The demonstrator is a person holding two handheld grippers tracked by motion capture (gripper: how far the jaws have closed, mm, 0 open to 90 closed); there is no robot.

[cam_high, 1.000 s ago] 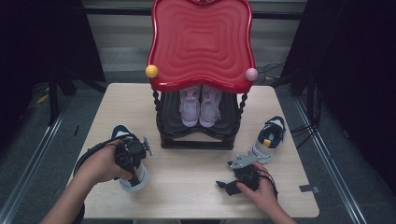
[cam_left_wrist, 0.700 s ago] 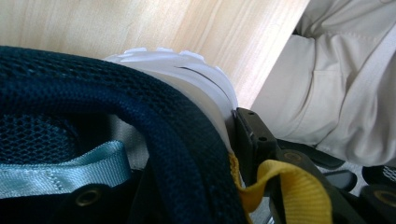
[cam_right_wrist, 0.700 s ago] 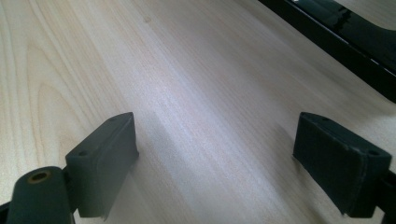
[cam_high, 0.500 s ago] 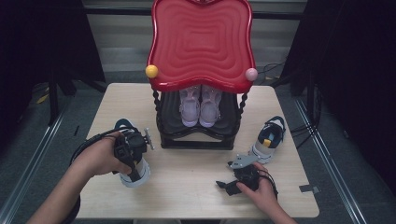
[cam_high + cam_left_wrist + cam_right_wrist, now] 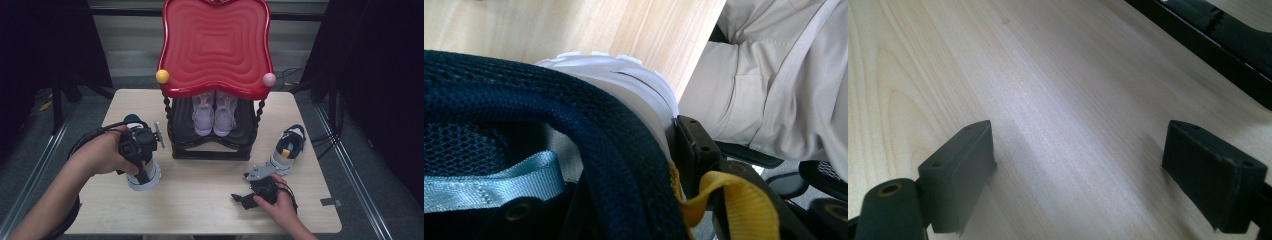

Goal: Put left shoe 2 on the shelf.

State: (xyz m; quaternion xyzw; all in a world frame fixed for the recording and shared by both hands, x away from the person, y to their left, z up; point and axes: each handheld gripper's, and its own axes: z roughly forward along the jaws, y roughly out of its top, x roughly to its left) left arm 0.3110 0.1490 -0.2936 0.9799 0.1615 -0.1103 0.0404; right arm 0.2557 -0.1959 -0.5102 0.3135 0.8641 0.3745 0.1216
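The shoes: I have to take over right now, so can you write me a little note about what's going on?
Left gripper: shut on the navy sneaker at its heel; the view along its fingers shows one pad pressed to the white sole.
Right gripper: open, holding nothing, low over the table.
Second navy sneaker: on the table, right of the black rack.
Done: lilac pair sits in the rack.
Left: probably racking both navy sneakers.

navy mesh-cloth shoe (image 5: pixel 524 120); matt pale wood table (image 5: pixel 1048 100); glossy red tray (image 5: pixel 216 45)
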